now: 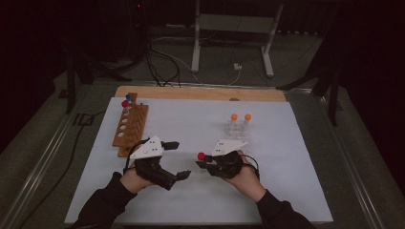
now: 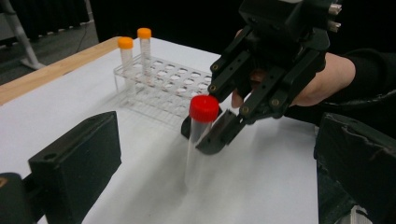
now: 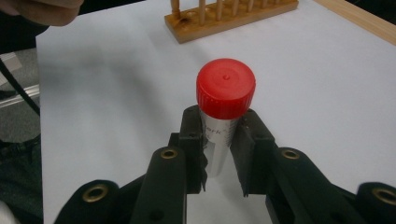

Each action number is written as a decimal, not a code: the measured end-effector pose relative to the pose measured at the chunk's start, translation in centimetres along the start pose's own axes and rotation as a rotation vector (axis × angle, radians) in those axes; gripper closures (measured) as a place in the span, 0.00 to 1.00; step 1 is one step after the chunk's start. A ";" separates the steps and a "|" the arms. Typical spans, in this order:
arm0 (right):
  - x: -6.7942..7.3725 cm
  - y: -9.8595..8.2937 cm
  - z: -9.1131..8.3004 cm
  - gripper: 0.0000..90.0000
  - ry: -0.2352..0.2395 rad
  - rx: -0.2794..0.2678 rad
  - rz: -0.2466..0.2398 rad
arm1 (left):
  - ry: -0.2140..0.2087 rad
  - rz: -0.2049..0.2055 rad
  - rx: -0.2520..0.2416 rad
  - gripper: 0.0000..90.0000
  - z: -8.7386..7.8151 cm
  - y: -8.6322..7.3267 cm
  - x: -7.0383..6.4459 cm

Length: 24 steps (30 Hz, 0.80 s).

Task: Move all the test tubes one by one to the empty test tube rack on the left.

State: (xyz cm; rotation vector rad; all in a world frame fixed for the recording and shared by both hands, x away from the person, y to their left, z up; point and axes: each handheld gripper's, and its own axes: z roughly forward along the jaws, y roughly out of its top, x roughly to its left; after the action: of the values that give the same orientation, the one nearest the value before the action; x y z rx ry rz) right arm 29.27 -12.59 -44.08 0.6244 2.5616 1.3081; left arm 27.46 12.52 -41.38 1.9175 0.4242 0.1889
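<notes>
A clear tube with a red cap [image 1: 201,156] [image 2: 204,108] [image 3: 226,87] stands upright in the middle of the white table. My right gripper [image 1: 202,163] [image 3: 219,149] is shut on it just below the cap; in the left gripper view the right gripper [image 2: 212,135] comes in from the right. My left gripper [image 1: 177,160] [image 2: 215,179] is open, its jaws wide apart, a short way left of the tube and facing it. Whether the tube's bottom touches the table I cannot tell.
A wooden rack [image 1: 131,125] [image 3: 224,14] at the left holds a red-capped and a blue-capped tube [image 1: 126,102]. A clear plastic rack [image 1: 237,132] [image 2: 163,88] right of centre holds two orange-capped tubes [image 1: 240,117] [image 2: 135,39]. White mat [image 1: 191,200] covers the table.
</notes>
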 end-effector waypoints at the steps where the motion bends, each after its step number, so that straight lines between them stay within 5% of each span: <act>1: 0.0 0.0 0.0 0.83 0.003 0.000 -0.002 | -0.003 0.002 0.001 0.02 0.1 0.1 -0.1; 11: 0.4 0.0 0.2 0.83 0.022 0.003 -0.007 | -0.032 0.027 0.000 0.11 1.2 0.4 -0.4; 24: 0.8 0.2 0.1 0.83 0.042 0.001 -0.016 | -0.029 0.031 0.015 0.58 2.8 0.1 0.0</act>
State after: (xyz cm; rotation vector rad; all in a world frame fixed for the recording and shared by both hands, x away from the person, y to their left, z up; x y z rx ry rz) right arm 28.62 -11.99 -43.97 0.5823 2.5952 1.3284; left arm 28.43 10.08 -42.35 1.9399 0.3780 0.1788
